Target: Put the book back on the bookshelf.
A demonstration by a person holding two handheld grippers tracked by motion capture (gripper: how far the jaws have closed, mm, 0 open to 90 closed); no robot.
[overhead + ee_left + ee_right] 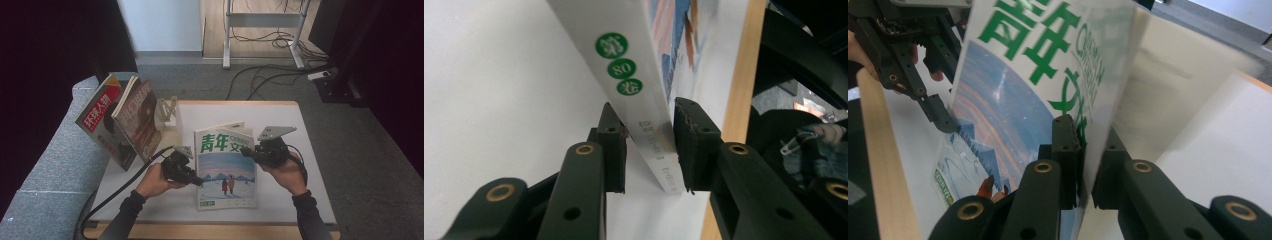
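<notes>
Left hand-held gripper (199, 181) pinching the magazine (226, 167) spine, right hand-held gripper (243, 151) clamped on its front cover, lifted slightly open over the table (280, 117).

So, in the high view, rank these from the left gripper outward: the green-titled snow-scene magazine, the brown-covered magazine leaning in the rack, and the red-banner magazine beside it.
1. Green-titled snow-scene magazine: its spine sits between the left gripper's jaws, mid-table.
2. Brown-covered magazine: leaning up-left, at the table's left edge.
3. Red-banner magazine: leaning just beyond it, farthest left.
</notes>
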